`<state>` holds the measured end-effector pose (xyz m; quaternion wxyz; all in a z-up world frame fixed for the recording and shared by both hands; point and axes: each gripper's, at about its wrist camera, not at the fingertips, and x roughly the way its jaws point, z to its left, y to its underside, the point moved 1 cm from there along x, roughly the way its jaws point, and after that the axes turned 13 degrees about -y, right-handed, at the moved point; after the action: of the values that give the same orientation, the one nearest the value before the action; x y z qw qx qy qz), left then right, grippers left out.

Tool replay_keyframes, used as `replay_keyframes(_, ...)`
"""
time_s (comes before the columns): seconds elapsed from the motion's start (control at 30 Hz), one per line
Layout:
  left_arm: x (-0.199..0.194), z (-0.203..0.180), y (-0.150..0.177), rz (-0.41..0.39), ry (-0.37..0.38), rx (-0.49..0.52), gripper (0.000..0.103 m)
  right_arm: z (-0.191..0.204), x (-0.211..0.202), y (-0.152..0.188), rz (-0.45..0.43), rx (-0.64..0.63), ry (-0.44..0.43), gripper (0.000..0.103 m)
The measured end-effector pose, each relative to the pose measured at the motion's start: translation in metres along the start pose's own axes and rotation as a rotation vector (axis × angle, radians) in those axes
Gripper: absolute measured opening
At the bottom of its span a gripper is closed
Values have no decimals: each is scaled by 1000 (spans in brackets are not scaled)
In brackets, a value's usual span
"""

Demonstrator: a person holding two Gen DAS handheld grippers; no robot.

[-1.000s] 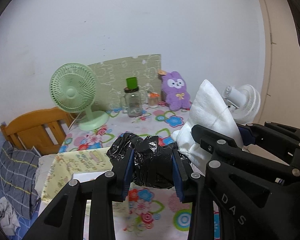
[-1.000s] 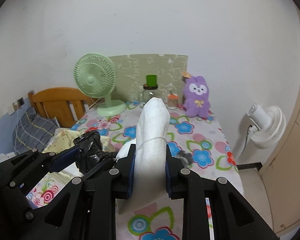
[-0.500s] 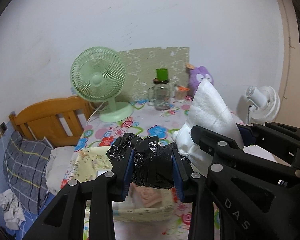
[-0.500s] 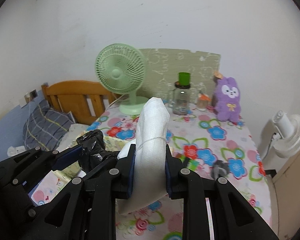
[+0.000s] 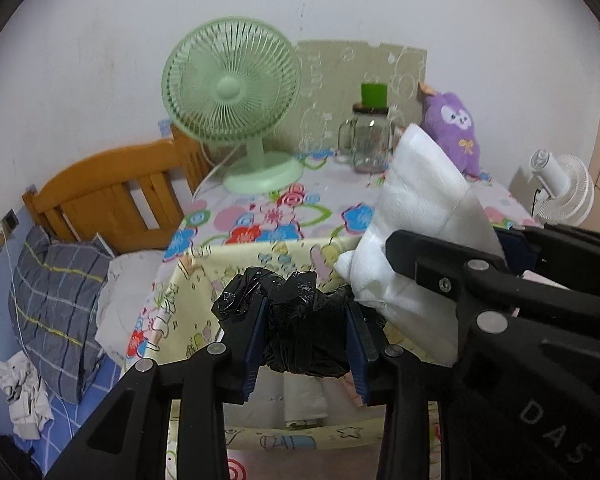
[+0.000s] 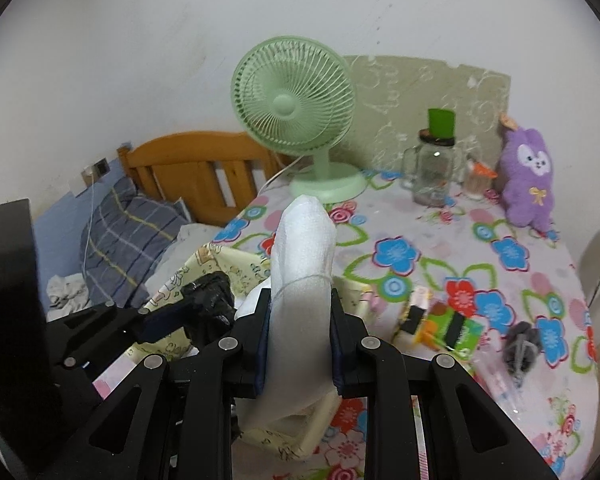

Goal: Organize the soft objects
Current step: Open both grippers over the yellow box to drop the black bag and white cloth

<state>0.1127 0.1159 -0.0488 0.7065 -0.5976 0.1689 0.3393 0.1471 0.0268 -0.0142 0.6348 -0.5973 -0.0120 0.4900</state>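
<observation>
My left gripper (image 5: 305,334) is shut on a crumpled black plastic bag (image 5: 300,320), held above a pale yellow patterned fabric box (image 5: 204,280) at the table's left side. My right gripper (image 6: 298,320) is shut on a white foam wrap (image 6: 302,264) that stands up between its pads; it also shows in the left wrist view (image 5: 420,216), just right of the black bag. The left gripper with the black bag (image 6: 210,300) shows at the left of the right wrist view, over the yellow box (image 6: 220,264).
A green fan (image 6: 296,108), a glass jar with a green cup on top (image 6: 434,172) and a purple plush (image 6: 528,184) stand at the back of the flowered table (image 6: 500,280). Small packets (image 6: 440,324) and a grey object (image 6: 520,344) lie right. A bed (image 5: 60,280) lies left.
Both grippers have moved left and forward, still holding their loads, from over the table's middle to over the yellow box. The fan and bed look closer.
</observation>
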Motion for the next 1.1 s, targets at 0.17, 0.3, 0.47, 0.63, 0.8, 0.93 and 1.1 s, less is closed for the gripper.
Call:
replay_keyframes(0.17, 18, 3, 3, 46, 2, 4, 41, -3, 20, 1, 36, 0, -6, 27)
replay_keyframes(0.3, 25, 4, 6, 56, -8, 11, 55, -6, 34, 2, 69, -2, -13, 27)
replay_keyframes(0.47, 24, 9, 11, 49, -30, -2, 72, -8, 47, -1, 82, -10, -26, 28)
replay_keyframes(0.63, 25, 15, 15, 58, -39, -18, 79, -2, 56, -3, 98, -38, -50, 34)
replay_keyframes(0.8, 23, 18, 20, 63, -36, -27, 84, 2, 63, 1, 127, -59, -74, 62)
replay_keyframes(0.93, 16, 18, 19, 44, -35, -25, 89, 5, 63, 4, 135, -65, -87, 69)
replay_keyframes(1.1, 6, 20, 18, 13, -53, -32, 90, 13, 53, 5, 111, -101, -67, 85)
